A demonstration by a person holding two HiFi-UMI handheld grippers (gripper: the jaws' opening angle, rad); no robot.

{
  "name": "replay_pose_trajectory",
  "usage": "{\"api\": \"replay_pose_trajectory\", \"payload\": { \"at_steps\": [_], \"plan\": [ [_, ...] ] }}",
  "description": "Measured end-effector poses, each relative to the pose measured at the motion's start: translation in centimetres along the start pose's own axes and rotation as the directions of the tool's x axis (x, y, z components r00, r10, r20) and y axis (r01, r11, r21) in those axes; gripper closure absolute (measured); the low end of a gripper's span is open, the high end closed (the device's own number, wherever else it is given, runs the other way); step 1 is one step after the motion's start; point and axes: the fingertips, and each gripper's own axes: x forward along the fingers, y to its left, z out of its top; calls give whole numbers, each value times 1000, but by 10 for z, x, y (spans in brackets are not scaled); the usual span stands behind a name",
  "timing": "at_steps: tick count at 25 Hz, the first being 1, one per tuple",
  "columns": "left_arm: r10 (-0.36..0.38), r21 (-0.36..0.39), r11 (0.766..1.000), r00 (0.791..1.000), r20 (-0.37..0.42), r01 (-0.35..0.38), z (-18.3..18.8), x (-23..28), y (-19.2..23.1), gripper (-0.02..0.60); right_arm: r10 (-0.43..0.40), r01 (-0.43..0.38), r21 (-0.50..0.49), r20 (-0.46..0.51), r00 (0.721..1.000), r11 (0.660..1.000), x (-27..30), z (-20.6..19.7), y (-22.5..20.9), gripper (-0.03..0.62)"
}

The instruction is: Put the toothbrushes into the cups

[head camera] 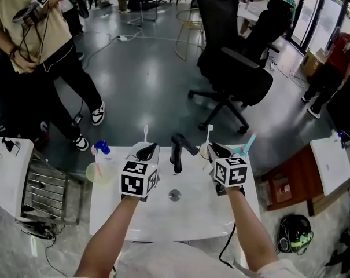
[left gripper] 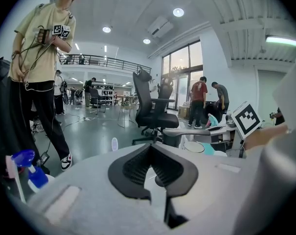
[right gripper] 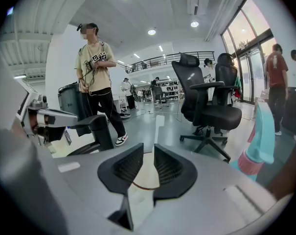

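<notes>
White plastic toothbrush [head camera: 209, 133], light, stiff, slippery, best pinched mid-handle, apparently standing in the pale round cup [head camera: 203, 150] just beyond the right gripper [right gripper: 148, 148], jaws narrowly parted and empty; left gripper [left gripper: 150, 147] closed on nothing.

A glossy grey floor [head camera: 146, 68] is spreading across the open hall. Two black office chairs [head camera: 232, 74] are standing near tall windows [head camera: 319, 16] that are letting daylight in. Round ceiling lights [left gripper: 178, 12] are glowing overhead, a mezzanine railing [left gripper: 103, 58] is running along the far wall, and a wire rack [head camera: 44, 190] is standing at the left.
</notes>
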Motion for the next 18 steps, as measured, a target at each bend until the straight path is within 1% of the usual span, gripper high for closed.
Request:
{"api": "replay_pose_trajectory", "payload": {
  "at_steps": [6,12,18],
  "plan": [
    [23,-6,1000,1000,12,-23,2,-10,4,578,32,-31,-17,47,998,999,-13,22,14,529],
    [50,-10,999,998,29,-50,9,-23,5,578,61,-57,-33,113,992,998,-35,49,26,570],
    [71,1,997,996,53,-71,18,-38,-1,578,101,-92,-63,159,982,994,-57,68,42,591]
  ]
}}
